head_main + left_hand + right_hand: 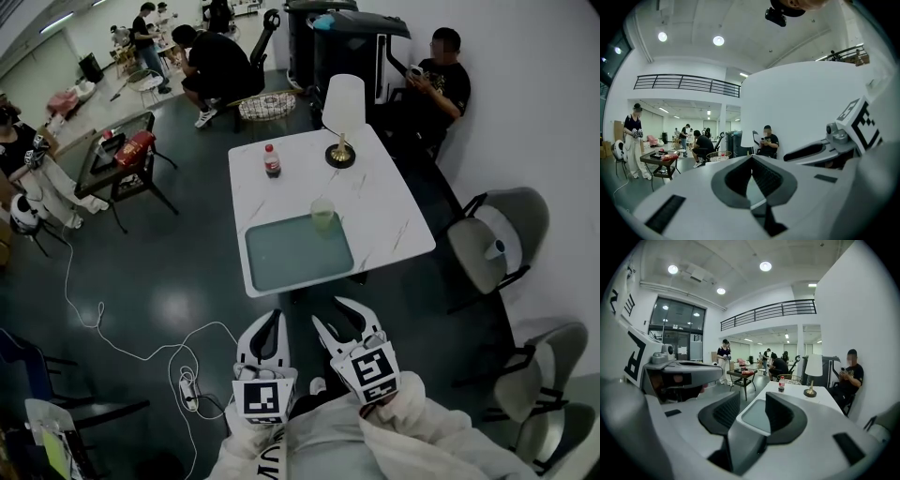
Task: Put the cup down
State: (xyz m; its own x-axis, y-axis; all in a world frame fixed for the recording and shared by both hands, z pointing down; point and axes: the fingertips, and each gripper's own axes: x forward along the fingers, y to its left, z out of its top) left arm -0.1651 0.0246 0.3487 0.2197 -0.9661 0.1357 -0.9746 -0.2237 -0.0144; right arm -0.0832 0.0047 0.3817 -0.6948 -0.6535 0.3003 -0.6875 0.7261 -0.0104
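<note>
At the near left, the left gripper is held low in front of the person's body, short of the white table, its jaws closed tip to tip on nothing. Across the tabletop from left to right stand a dark bottle, a flat grey-green tray at the near edge, and the cup. The cup is upright on the bare marble-patterned top just beyond the tray's far right corner, with a lamp farther back. It is already down and touched by neither gripper, so the task looks finished. Pale and see-through, it is probably thin plastic: light, easily tipped or squashed, and perhaps slick. Any new hold would best come from the side, around the middle of the wall, with a gentle squeeze. To the right, the right gripper sits beside its partner, equally short of the table and well apart from the cup. It points toward the tray, its jaws parted with nothing between them. Both white sleeves are tucked close to the body.
</note>
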